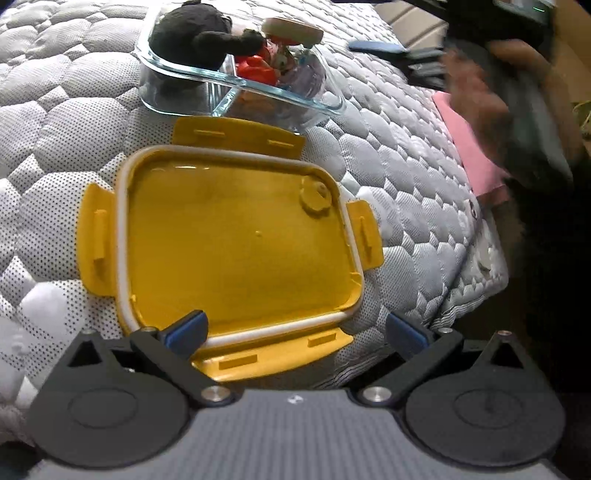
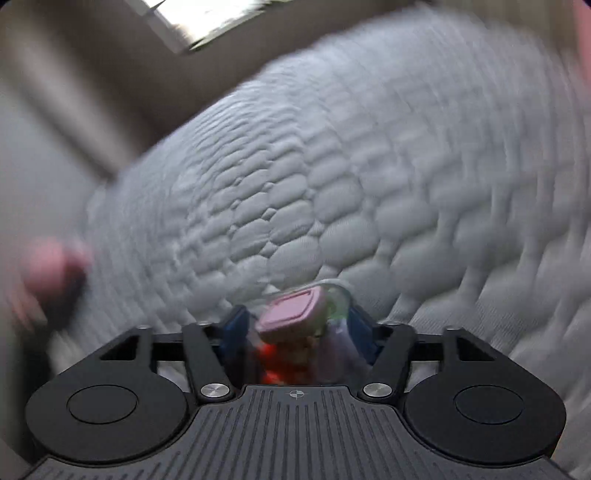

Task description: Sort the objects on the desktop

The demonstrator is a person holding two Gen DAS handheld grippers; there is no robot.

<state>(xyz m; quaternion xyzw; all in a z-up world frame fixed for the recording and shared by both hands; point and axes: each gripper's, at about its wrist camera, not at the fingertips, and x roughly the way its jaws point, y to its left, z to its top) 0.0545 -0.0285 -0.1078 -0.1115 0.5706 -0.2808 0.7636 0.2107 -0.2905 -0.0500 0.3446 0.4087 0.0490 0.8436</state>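
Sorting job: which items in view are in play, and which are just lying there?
In play: glass container, black plush, red toy, yellow lid.
Lying about: pink sheet on the quilted mattress.

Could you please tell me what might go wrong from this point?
The pink-capped toy perches high on the pile in the glass container and could tumble out. The yellow lid lies inside-up on the soft mattress, so the open left claw may slip grasping its rim.
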